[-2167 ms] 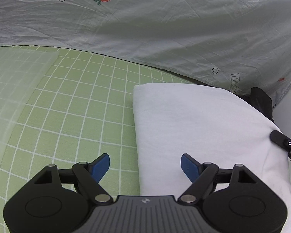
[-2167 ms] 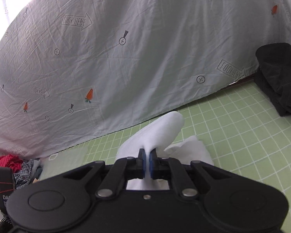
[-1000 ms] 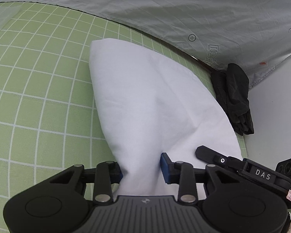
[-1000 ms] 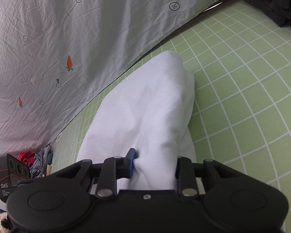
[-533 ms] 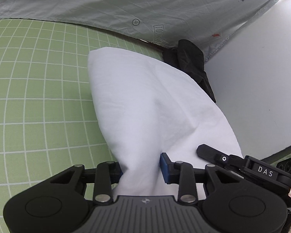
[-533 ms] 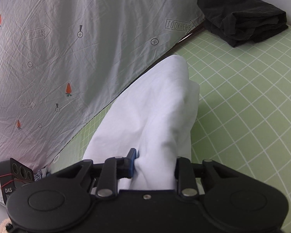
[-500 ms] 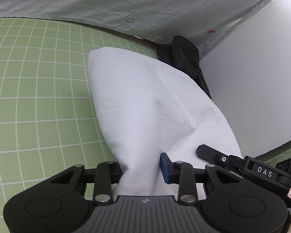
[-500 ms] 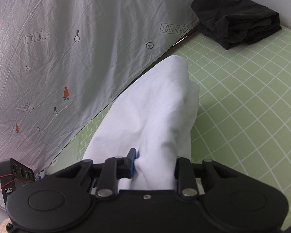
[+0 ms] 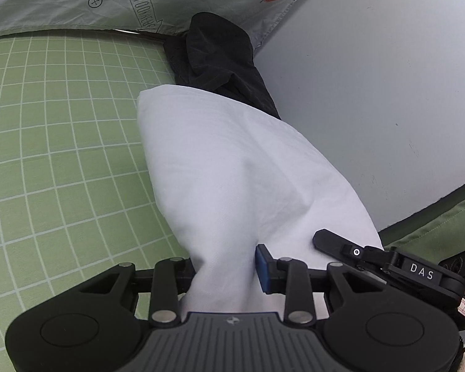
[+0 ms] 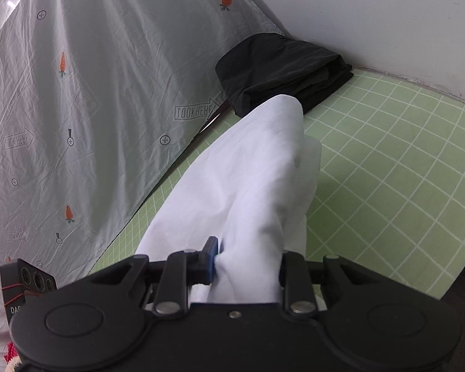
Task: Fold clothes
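Across the middle of the left wrist view, the white garment (image 9: 232, 167) runs from its folded far edge near the frame's centre down into the left gripper (image 9: 224, 263), whose jaws stand narrow and clamped on a thick bunch of its cloth. It looks light, soft and limp, so it would sag wherever it is unsupported; I judge it best held, as now, at two spread points along its near edge, with several layers pinched together so none slips free. The black garment (image 9: 220, 62) sits just behind its far edge, at the upper centre, against the printed sheet (image 9: 77, 3). The right gripper's body shows at the lower right. Compared with a second ago, the green checked mat (image 9: 62, 139) fills less of the frame, the grey wall (image 9: 372, 77) fills the right side, and the black garment has come much closer to the white one's far edge.

Turning to the right wrist view, the right gripper (image 10: 246, 262) likewise pinches a bunched fold of the white garment (image 10: 248, 179), jaws narrow around it. The cloth rises up the centre and its tip overlaps the black garment (image 10: 279, 68) at the upper centre. A second ago only a sliver of that black pile showed in the top right corner; now it lies whole ahead.
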`<state>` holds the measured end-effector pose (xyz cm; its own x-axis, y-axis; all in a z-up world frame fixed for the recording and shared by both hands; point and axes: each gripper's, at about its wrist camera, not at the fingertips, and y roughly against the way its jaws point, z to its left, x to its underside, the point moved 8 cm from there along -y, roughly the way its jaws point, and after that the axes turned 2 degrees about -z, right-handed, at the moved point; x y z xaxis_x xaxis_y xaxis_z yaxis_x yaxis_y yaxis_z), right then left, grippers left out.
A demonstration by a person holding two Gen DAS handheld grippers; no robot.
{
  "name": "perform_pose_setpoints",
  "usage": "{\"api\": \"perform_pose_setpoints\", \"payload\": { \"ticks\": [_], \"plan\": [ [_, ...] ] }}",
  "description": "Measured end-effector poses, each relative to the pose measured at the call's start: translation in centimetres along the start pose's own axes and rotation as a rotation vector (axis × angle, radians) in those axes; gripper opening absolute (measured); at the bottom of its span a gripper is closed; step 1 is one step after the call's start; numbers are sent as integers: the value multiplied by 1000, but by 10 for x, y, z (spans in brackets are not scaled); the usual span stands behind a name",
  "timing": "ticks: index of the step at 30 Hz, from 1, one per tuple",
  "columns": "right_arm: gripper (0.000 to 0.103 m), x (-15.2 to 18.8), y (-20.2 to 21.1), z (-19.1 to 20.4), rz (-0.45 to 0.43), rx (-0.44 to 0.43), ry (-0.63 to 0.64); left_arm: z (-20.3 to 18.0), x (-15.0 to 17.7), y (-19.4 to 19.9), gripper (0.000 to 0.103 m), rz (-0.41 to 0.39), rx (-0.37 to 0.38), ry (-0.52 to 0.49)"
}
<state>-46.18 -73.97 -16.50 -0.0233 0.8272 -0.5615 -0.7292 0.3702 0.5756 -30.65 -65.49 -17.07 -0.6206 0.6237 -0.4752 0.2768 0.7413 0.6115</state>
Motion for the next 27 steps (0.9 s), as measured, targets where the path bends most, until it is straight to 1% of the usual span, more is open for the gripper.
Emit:
{"api": "perform_pose_setpoints", "payload": {
  "ticks": [2,4,6,8,9,11,13,14,17,19,20,21,22,23,24,25,26,27],
  "plan": [
    [26,-37,8,-15,-5,-39,33,-28,-13,-16,34,-52,6,7],
    [26,-76,17,-23,-31,-70,95,-57,-26,-32,34,-107,22,4],
    [25,-114,26,-32,-57,-102,157,-79,-48,-45,34,-146,16,-7],
    [25,-155,26,-35,-69,-119,203,-101,-69,-59,34,-183,9,-19],
    [25,-173,24,-36,-68,-130,222,-111,-86,-67,34,-208,1,-17],
    [25,-210,13,-37,-75,-162,266,-116,-113,-80,35,-246,-1,-9],
    [25,-242,0,-39,-88,-190,293,-120,-144,-93,35,-277,-20,-24],
    [25,-260,-13,-37,-98,-205,308,-122,-159,-100,35,-292,-31,-32],
    [25,-300,-52,-29,-116,-230,340,-118,-212,-122,35,-341,-72,-72],
    [26,-327,-80,-23,-127,-245,361,-104,-243,-141,37,-365,-87,-64],
    [30,-338,-99,-21,-127,-238,367,-95,-254,-152,45,-370,-106,-67],
    [36,-348,-120,-21,-131,-214,383,-79,-268,-172,50,-363,-170,-74],
    [50,-354,-145,-22,-134,-147,429,-65,-275,-188,55,-332,-251,-87],
    [54,-360,-170,-24,-136,-77,476,-52,-281,-203,55,-298,-332,-101],
    [53,-359,-190,-27,-128,2,553,-40,-284,-216,55,-262,-414,-125],
    [54,-358,-208,-29,-119,81,630,-30,-284,-224,55,-251,-460,-134],
    [54,-354,-218,-29,-139,139,707,-23,-283,-226,55,-263,-469,-129],
    [55,-349,-218,-27,-177,159,755,-19,-282,-225,60,-281,-458,-114]
  ]
}}
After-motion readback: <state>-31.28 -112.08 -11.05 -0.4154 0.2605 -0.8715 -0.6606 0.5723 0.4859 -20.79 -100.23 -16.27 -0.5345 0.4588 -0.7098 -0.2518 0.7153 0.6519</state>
